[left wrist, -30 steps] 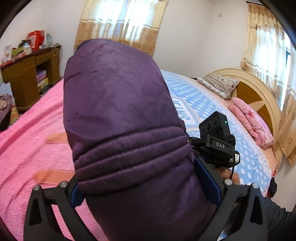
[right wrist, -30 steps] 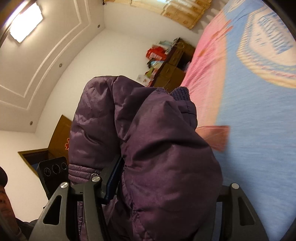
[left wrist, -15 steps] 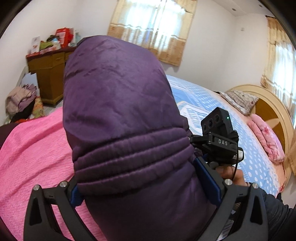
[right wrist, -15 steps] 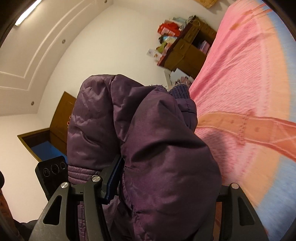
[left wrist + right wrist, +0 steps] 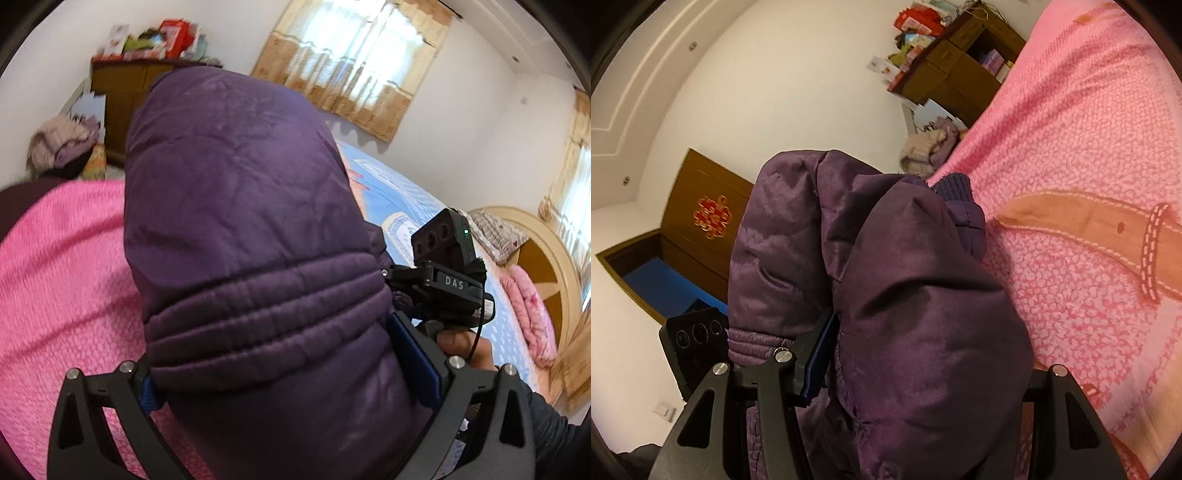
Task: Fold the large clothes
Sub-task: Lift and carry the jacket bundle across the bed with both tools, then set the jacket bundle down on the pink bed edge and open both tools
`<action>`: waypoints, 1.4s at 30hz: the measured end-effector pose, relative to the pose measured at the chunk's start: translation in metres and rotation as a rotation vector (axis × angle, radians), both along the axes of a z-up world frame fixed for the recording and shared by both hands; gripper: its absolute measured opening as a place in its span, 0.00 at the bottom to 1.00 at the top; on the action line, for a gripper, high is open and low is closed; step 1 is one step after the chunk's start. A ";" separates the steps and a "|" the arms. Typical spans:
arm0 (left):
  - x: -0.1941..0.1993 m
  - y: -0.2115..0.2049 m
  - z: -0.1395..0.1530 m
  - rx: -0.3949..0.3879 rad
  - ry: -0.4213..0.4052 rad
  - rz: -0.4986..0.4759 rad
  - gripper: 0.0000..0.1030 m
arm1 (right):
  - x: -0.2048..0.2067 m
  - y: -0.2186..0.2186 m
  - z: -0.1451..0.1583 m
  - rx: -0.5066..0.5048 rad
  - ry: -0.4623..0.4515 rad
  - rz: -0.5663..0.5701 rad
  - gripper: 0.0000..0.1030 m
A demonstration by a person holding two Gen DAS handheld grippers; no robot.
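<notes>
A bulky purple padded jacket (image 5: 236, 206) fills the left wrist view, bunched and raised above the pink bedspread (image 5: 55, 280). My left gripper (image 5: 291, 350) is shut on its ribbed, elastic band, blue pads pressing both sides. In the right wrist view the same jacket (image 5: 916, 295) bulges between the jaws of my right gripper (image 5: 923, 354), which is shut on a thick fold; a knit cuff (image 5: 953, 186) pokes out on top. The right gripper (image 5: 448, 273) and the hand holding it show beside the left one. The other gripper's camera block (image 5: 696, 334) sits at the lower left.
A bed with a pink cover (image 5: 1089, 155) and a blue patterned sheet (image 5: 399, 195) lies below. A wooden cabinet (image 5: 122, 96) with clutter, a pile of clothes (image 5: 62, 144) beside it, curtained windows (image 5: 362, 62), a headboard (image 5: 532, 266) and a brown door (image 5: 701, 218) surround it.
Both grippers swung sideways with the jacket still held: the cabinet and clothes pile came nearer the middle of both views, and the blue sheet slid out of the right wrist view.
</notes>
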State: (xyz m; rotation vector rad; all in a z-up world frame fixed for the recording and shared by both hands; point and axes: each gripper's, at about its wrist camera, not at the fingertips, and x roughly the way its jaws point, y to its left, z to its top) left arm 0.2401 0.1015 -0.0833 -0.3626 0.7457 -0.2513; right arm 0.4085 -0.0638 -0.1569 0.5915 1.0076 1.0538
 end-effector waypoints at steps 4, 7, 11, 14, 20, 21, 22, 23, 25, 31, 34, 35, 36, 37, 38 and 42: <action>0.003 0.007 -0.012 -0.048 0.023 0.010 1.00 | 0.005 0.000 -0.005 -0.023 0.005 0.004 0.56; 0.004 0.012 -0.018 -0.076 0.032 0.009 1.00 | 0.007 0.003 -0.006 -0.041 0.010 0.002 0.57; 0.003 0.018 -0.028 -0.119 0.050 0.016 1.00 | 0.015 0.019 -0.006 -0.058 0.014 -0.002 0.57; 0.000 0.023 -0.036 -0.144 0.061 0.021 1.00 | 0.017 0.021 -0.008 -0.062 0.017 -0.008 0.57; -0.007 0.031 -0.046 -0.188 0.060 0.022 1.00 | 0.014 0.024 -0.014 -0.068 0.029 -0.018 0.61; -0.008 0.032 -0.047 -0.194 0.059 0.023 1.00 | 0.014 0.026 -0.014 -0.076 0.026 -0.017 0.61; -0.010 0.033 -0.048 -0.201 0.058 0.024 1.00 | 0.016 0.028 -0.016 -0.082 0.028 -0.016 0.62; -0.011 0.033 -0.049 -0.204 0.057 0.024 1.00 | 0.016 0.029 -0.017 -0.085 0.030 -0.016 0.63; -0.013 0.035 -0.051 -0.212 0.057 0.027 1.00 | 0.017 0.029 -0.019 -0.089 0.032 -0.016 0.65; -0.018 0.030 -0.054 -0.206 0.045 0.032 1.00 | 0.028 0.040 -0.030 -0.096 0.037 -0.014 0.68; -0.021 0.029 -0.056 -0.211 0.036 0.037 1.00 | 0.032 0.043 -0.031 -0.111 0.035 -0.008 0.69; -0.022 0.028 -0.055 -0.214 0.040 0.043 1.00 | 0.032 0.044 -0.029 -0.122 0.032 -0.008 0.71; -0.023 0.028 -0.054 -0.215 0.048 0.047 1.00 | 0.033 0.045 -0.027 -0.139 0.034 -0.009 0.73; -0.023 0.028 -0.052 -0.216 0.061 0.053 1.00 | 0.033 0.044 -0.023 -0.152 0.036 -0.011 0.77; -0.024 0.028 -0.048 -0.214 0.087 0.063 1.00 | 0.031 0.038 -0.017 -0.151 0.034 -0.018 0.79; -0.045 0.031 -0.032 -0.224 0.132 0.113 1.00 | 0.012 0.008 0.017 -0.100 0.011 -0.124 0.80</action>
